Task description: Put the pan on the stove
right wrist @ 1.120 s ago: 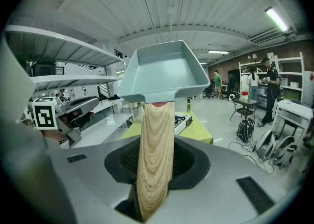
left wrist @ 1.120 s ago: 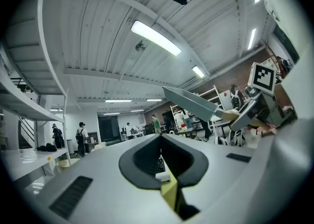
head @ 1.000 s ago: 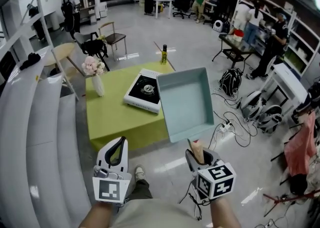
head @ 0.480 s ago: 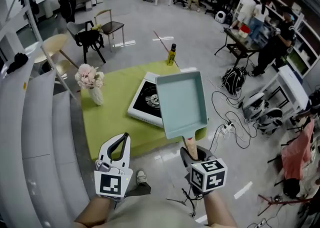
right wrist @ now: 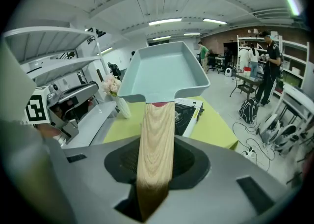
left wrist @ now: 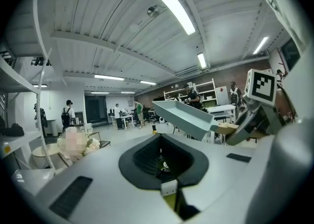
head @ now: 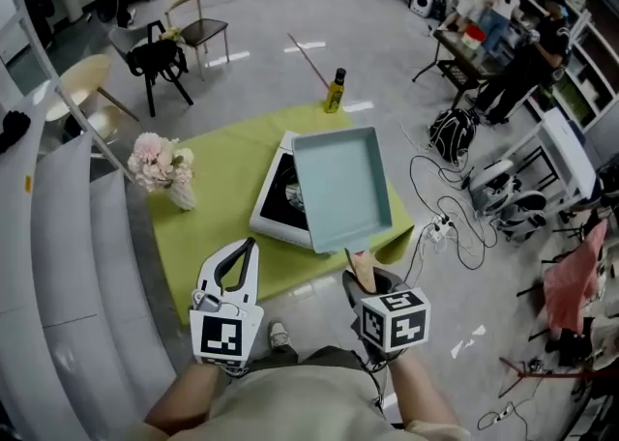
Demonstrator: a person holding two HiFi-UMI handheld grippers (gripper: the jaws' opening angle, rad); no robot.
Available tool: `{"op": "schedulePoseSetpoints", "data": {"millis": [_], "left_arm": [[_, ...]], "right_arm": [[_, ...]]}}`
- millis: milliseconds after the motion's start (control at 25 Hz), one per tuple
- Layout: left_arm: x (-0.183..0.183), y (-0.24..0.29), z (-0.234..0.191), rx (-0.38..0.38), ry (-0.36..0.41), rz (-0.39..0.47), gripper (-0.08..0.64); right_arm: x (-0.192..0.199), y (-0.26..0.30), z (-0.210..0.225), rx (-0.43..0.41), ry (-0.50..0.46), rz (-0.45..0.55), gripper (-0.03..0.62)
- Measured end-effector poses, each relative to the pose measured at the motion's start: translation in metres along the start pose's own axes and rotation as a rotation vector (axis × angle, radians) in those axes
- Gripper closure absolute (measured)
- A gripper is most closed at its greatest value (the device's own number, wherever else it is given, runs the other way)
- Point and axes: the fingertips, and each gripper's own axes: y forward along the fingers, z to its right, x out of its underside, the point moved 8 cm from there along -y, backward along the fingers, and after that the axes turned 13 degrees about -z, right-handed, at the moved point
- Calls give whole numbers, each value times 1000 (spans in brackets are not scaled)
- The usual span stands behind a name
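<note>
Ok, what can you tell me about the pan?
The pan is square, pale blue-green, with raised walls and an empty inside. Its light wooden handle, with a reddish collar at the joint, is clamped between the jaws of the right gripper. It is held in the air over the stove on the green table; nothing else touches it.

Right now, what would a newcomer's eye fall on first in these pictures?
The pale blue square pan first: the right gripper holds it by its wooden handle, in the air above the stove on the green table. Then the pink flowers in a vase at the table's left side.
</note>
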Motion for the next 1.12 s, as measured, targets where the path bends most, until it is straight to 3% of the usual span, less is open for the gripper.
{"op": "schedulePoseSetpoints", "data": {"millis": [640, 1120], "left_arm": [[18, 68, -14, -9, -36, -108, 554], [47, 111, -12, 0, -89, -215, 554]], "right_arm": [[-45, 63, 42, -4, -58, -148, 480], [-53, 118, 67, -23, -99, -295, 479]]}}
